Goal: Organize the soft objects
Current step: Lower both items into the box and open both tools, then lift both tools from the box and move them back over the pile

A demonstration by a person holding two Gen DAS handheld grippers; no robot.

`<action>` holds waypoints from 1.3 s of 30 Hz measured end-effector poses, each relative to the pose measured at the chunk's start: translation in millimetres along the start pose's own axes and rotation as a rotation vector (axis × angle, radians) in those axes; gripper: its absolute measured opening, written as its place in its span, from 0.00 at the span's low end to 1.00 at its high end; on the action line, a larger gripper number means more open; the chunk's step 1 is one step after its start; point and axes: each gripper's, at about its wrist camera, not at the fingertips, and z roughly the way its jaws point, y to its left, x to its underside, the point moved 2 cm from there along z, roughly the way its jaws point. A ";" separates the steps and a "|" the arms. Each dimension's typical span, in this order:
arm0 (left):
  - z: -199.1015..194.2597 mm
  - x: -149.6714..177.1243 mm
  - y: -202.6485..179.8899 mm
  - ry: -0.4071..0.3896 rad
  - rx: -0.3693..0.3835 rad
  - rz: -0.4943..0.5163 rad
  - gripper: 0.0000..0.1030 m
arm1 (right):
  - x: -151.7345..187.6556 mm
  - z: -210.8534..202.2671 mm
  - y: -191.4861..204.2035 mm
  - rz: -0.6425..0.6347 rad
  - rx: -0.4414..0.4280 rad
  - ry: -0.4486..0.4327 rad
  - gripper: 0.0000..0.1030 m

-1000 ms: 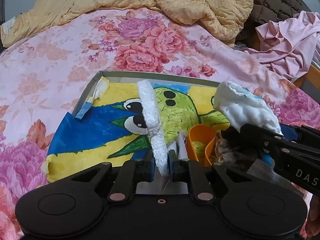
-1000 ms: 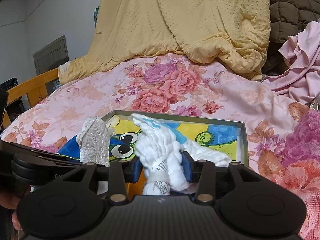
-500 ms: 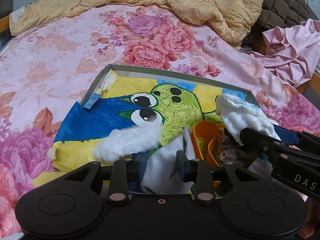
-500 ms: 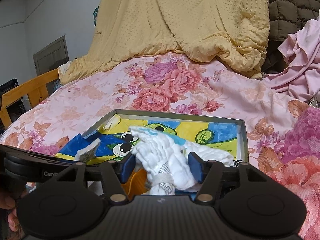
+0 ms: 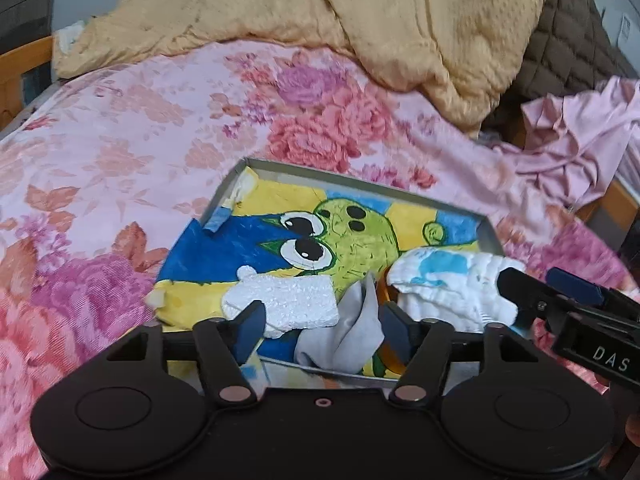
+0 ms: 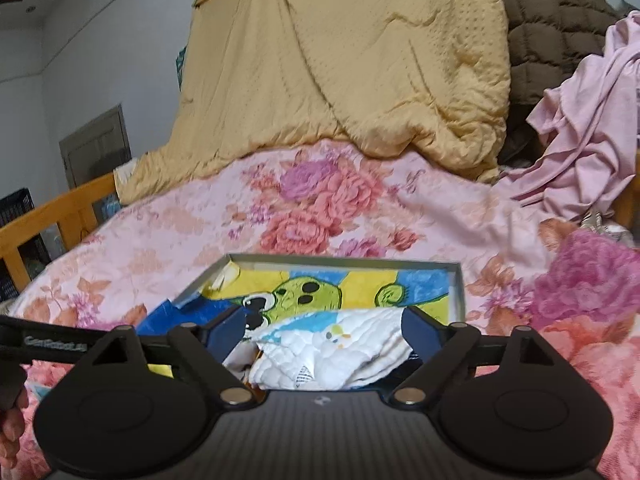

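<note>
A shallow grey box with a painted cartoon floor lies on the flowered bed. In it are a white foam piece, a grey cloth and a white cloth with blue print. My left gripper hovers just above the foam and grey cloth, its jaws opening, pads touching neither. My right gripper straddles the white cloth, which rests in the box. Its jaws are opening too and its pads stand off the cloth. It also shows from the side as the right gripper.
An orange cup peeks out between the grey and white cloths. A yellow quilt is heaped at the bed's far side, a brown quilt and pink garment at far right. A wooden bed rail runs along the left.
Both grippers opened and drew back and up. The foam piece left the left jaws and fell flat into the box. The white cloth slipped from the right jaws and settled in the box.
</note>
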 end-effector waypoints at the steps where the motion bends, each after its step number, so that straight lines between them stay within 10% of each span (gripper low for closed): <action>1: -5.9 1.0 0.4 -0.008 0.002 -0.007 0.70 | -1.4 -4.8 -0.5 0.003 0.001 -0.007 0.88; 13: -82.1 24.9 1.3 -0.143 0.051 -0.072 0.94 | -1.2 -67.0 19.8 -0.006 -0.005 -0.110 0.96; 39: -176.9 104.0 13.0 -0.218 -0.036 0.010 0.99 | 45.6 -156.5 73.5 -0.124 -0.030 -0.133 0.99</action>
